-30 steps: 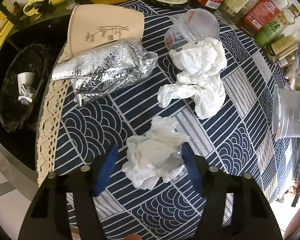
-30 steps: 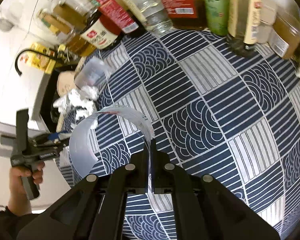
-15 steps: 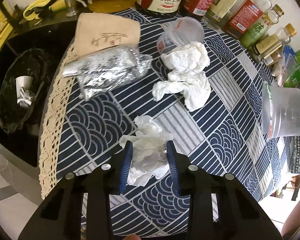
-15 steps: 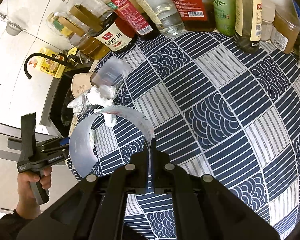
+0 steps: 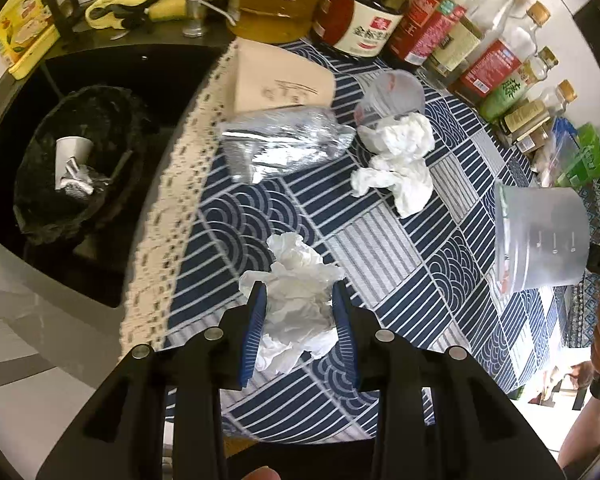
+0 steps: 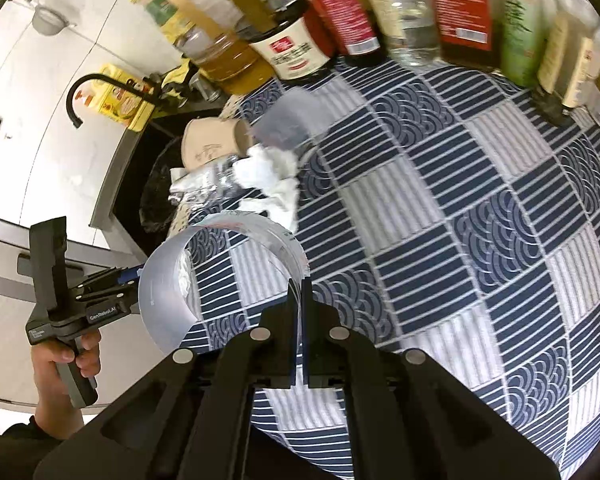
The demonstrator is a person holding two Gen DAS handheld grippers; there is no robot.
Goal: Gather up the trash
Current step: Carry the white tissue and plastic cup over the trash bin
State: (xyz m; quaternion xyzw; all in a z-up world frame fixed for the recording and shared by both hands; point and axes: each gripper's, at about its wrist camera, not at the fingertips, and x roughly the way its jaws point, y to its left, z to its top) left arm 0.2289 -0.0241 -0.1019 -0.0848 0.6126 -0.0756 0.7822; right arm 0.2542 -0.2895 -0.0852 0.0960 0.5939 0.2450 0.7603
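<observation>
Far left of the left gripper (image 5: 299,322), down in the sink, sits the bin (image 5: 40,208), already holding a paper cup and foil. The gripper's blue pads (image 5: 256,328) are clamped on a tissue (image 5: 298,300), just above the cloth (image 5: 380,248). Ahead lie a foil bag (image 5: 280,152) and more tissues (image 5: 400,168). To do this well, it should keep the squeeze firm and swing left past the lace edge before letting go. The right gripper (image 6: 300,300) pinches a clear cup (image 6: 168,296) by its rim.
</observation>
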